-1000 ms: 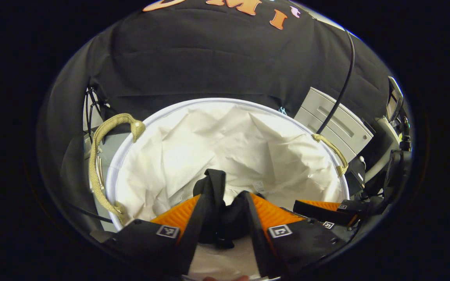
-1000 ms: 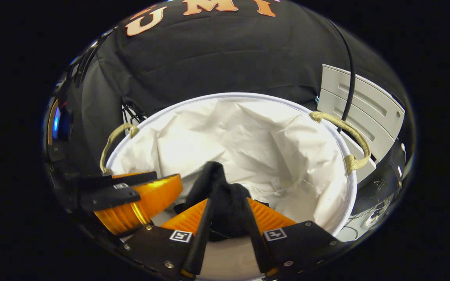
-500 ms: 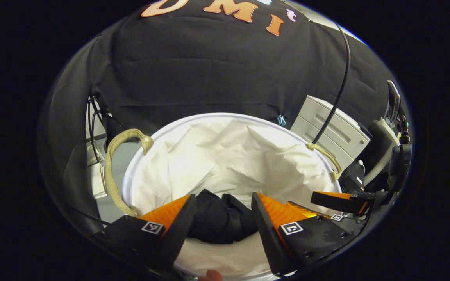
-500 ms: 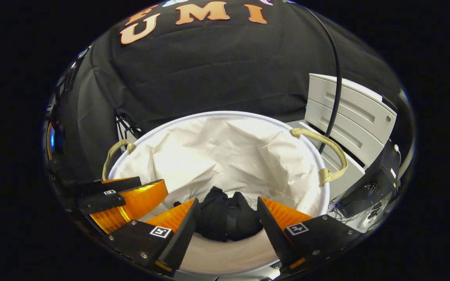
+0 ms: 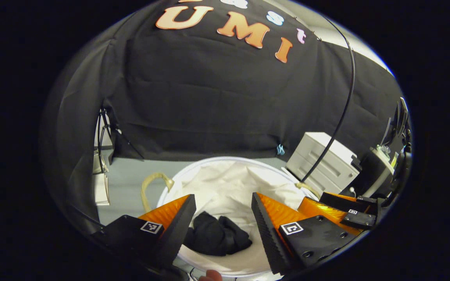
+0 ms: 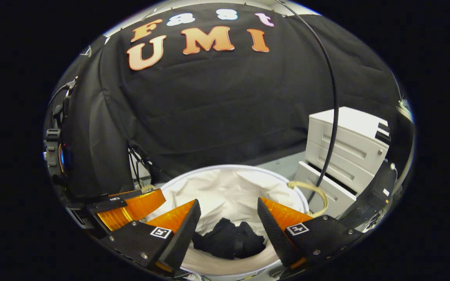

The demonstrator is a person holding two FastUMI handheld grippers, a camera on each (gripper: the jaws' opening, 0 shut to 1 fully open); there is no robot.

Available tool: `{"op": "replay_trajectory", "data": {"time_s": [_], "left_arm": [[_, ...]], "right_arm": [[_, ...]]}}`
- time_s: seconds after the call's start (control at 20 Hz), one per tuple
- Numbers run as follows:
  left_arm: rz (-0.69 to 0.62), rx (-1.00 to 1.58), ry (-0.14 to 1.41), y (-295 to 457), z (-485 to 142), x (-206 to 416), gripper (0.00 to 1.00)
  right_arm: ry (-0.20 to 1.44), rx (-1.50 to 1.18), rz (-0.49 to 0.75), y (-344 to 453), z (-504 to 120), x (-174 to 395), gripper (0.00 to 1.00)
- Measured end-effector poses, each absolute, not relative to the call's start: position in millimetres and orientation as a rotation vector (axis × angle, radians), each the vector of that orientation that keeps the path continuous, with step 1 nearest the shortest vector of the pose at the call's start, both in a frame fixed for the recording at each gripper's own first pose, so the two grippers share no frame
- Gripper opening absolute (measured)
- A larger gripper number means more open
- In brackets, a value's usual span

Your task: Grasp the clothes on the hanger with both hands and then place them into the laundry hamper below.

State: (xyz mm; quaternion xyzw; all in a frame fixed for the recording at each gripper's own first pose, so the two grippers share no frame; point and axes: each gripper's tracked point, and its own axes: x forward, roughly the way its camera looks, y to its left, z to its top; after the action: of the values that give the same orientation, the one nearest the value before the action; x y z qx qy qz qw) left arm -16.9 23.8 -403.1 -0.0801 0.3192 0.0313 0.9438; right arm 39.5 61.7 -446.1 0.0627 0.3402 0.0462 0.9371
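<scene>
Both grippers have risen away from the white laundry hamper [image 5: 272, 175], which now sits lower and smaller in frame. At lower centre of each view, the left gripper [image 5: 222, 218] and right gripper [image 6: 228, 222] gape wide and empty, framing the crumpled black clothes [image 5: 215, 238] in the hamper's bottom.

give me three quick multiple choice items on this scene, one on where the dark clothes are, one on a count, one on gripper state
1. Where do the dark clothes lie?
A. on the white drawer unit
B. inside the laundry hamper
C. on a hanger

2. How many rope handles does the right gripper view show?
A. one
B. three
C. four

3. How does the left hand-held gripper stand?
A. shut on the clothes
B. open, holding nothing
C. shut on the rim

Key: 1 B, the clothes rest on the white lining; 2 A, one loop at the rim; 3 B, fingers spread wide above the clothes.
</scene>
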Motion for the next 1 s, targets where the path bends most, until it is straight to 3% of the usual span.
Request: {"op": "replay_trajectory", "data": {"time_s": [0.4,0.95,1.0], "left_arm": [[0.052,-0.106,0.391,25,-262,7,0.94],[0.058,-0.055,0.212,14,-98,11,0.91],[0.059,-0.042,0.195,14,-86,10,0.94]], "right_arm": [[0.430,0.109,0.113,69,-289,78,0.91],[0.217,0.054,0.140,72,-113,76,0.91],[0.203,0.044,0.137,70,-104,75,0.91]]}}
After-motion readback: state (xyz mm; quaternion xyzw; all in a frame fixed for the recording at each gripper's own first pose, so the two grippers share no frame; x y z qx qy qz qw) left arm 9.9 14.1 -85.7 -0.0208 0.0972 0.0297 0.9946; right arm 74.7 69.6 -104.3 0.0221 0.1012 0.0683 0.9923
